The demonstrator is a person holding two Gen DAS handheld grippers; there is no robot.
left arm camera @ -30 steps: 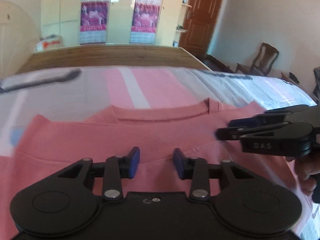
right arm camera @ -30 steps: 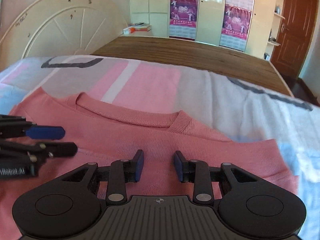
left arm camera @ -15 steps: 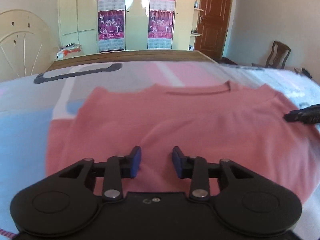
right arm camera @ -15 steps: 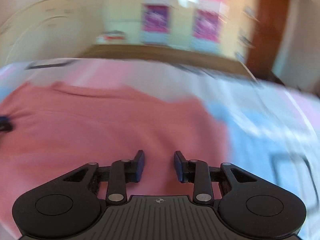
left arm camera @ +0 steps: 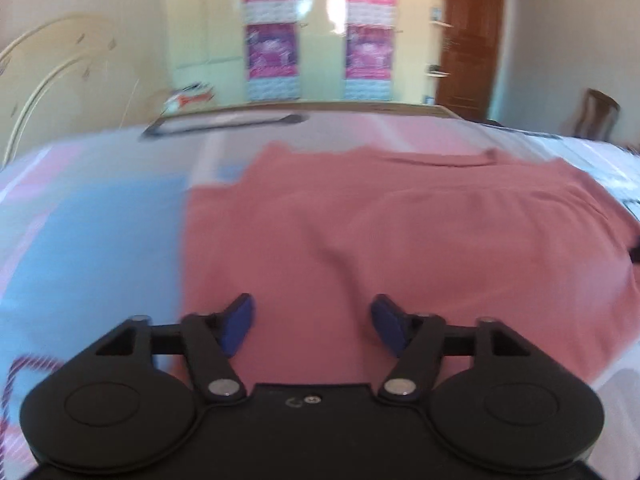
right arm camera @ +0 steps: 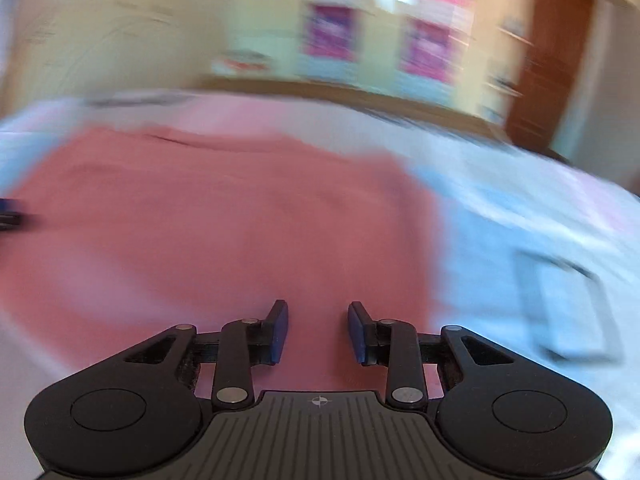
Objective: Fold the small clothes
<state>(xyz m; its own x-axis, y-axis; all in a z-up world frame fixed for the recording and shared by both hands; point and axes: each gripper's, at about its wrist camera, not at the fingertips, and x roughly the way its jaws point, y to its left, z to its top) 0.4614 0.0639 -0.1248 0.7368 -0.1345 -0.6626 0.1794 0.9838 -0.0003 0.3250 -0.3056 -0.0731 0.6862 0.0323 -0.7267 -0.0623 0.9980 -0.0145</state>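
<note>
A pink knit top [left arm camera: 400, 232] lies flat on the bed, neckline toward the far side; it also shows in the right wrist view [right arm camera: 224, 220]. My left gripper [left arm camera: 312, 328] is open and empty above the top's near left part. My right gripper [right arm camera: 318, 330] is open and empty above the top's near right part. The tip of the left gripper [right arm camera: 8, 212] shows at the left edge of the right wrist view. Both views are blurred by motion.
The bed sheet [left arm camera: 92, 240] has pink, blue and white blocks and spreads around the top. A wooden footboard [left arm camera: 360, 108] runs along the far side. Beyond it stand a cupboard with posters [left arm camera: 316, 28], a brown door [left arm camera: 472, 32] and a chair [left arm camera: 596, 112].
Both grippers have pulled back from the neckline toward the near edge of the top and apart from each other. The left jaws have opened wider.
</note>
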